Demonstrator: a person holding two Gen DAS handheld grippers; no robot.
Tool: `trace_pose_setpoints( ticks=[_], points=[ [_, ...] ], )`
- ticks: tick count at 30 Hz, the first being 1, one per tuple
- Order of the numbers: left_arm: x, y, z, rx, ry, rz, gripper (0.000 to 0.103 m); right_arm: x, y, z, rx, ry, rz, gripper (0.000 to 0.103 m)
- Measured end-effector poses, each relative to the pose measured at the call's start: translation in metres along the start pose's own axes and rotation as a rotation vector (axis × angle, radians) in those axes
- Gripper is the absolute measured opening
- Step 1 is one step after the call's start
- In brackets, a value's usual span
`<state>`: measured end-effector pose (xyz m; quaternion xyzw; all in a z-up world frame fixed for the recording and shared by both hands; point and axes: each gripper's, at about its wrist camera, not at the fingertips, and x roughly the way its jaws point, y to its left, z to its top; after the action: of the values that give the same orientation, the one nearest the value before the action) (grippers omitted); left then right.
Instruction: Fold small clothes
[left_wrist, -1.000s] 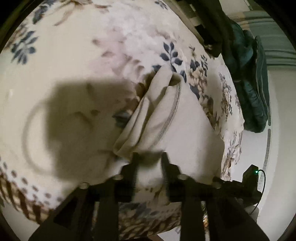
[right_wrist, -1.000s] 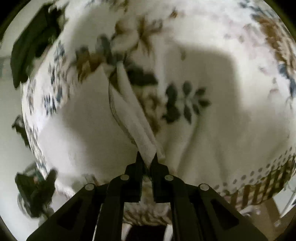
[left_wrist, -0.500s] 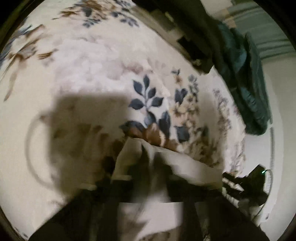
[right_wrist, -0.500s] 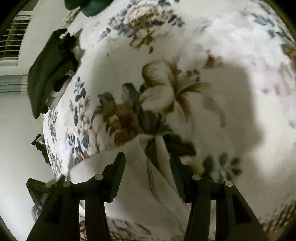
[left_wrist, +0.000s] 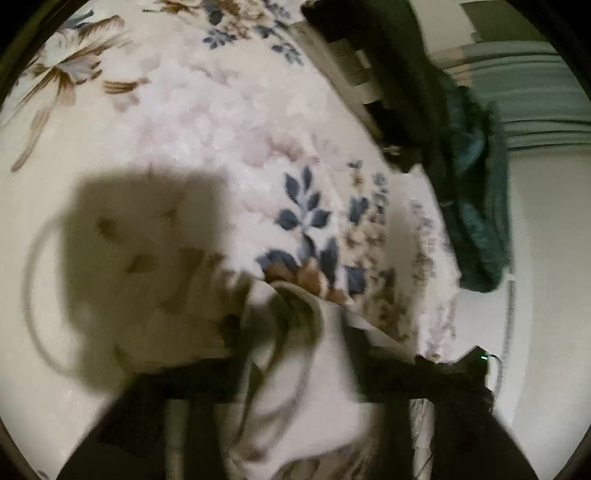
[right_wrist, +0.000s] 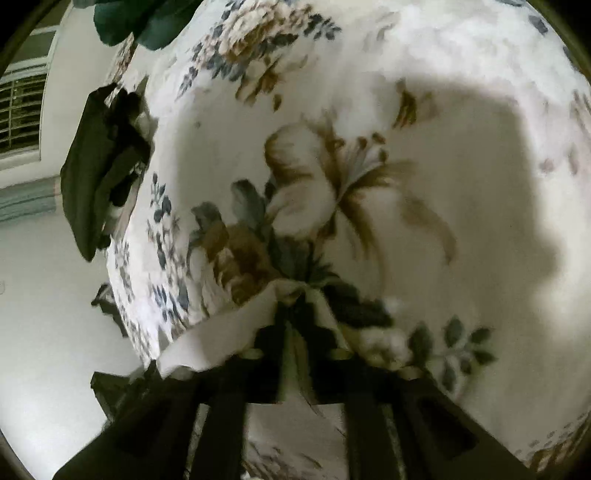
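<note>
A small white garment (left_wrist: 295, 391) with a stitched hem lies bunched on the floral bedspread (left_wrist: 221, 129). In the left wrist view my left gripper (left_wrist: 295, 332) stands over it with its fingers spread to either side of the cloth; the view is blurred. In the right wrist view the same garment (right_wrist: 221, 339) rises in a fold, and my right gripper (right_wrist: 299, 325) is pinched shut on that fold.
Dark clothes (left_wrist: 388, 74) and a teal bundle (left_wrist: 476, 221) lie at the bed's far edge. In the right wrist view a dark garment (right_wrist: 96, 177) hangs off the bed's left side and a teal one (right_wrist: 147, 22) sits at the top. The floor lies beyond the edges.
Both grippers dropped low to the garment and tilted forward. The left gripper opened its hold on the cloth. The right opened half a second ago and has closed again on a fold.
</note>
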<state>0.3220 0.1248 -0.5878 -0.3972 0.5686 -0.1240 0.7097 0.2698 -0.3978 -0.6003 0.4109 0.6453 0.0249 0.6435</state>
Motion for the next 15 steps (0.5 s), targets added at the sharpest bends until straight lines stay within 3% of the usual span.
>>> trace_pose_setpoints(
  ticks=[1, 5, 8, 15],
  points=[
    [-0.002, 0.006, -0.005, -0.011, -0.002, -0.023, 0.075, -0.001, -0.005, -0.001, -0.009, 0.011, 0.017, 0.075],
    [0.013, 0.024, -0.016, -0.056, 0.074, -0.097, 0.075, 0.021, -0.028, -0.005, 0.012, 0.159, 0.147, 0.075],
    [0.031, 0.027, -0.022, -0.058, 0.124, -0.103, 0.075, 0.044, -0.033, -0.010, -0.016, 0.232, 0.175, 0.076],
    [0.049, 0.016, -0.023, -0.048, 0.126, -0.095, 0.075, 0.069, -0.015, -0.016, -0.101, 0.279, 0.207, 0.077]
  ],
)
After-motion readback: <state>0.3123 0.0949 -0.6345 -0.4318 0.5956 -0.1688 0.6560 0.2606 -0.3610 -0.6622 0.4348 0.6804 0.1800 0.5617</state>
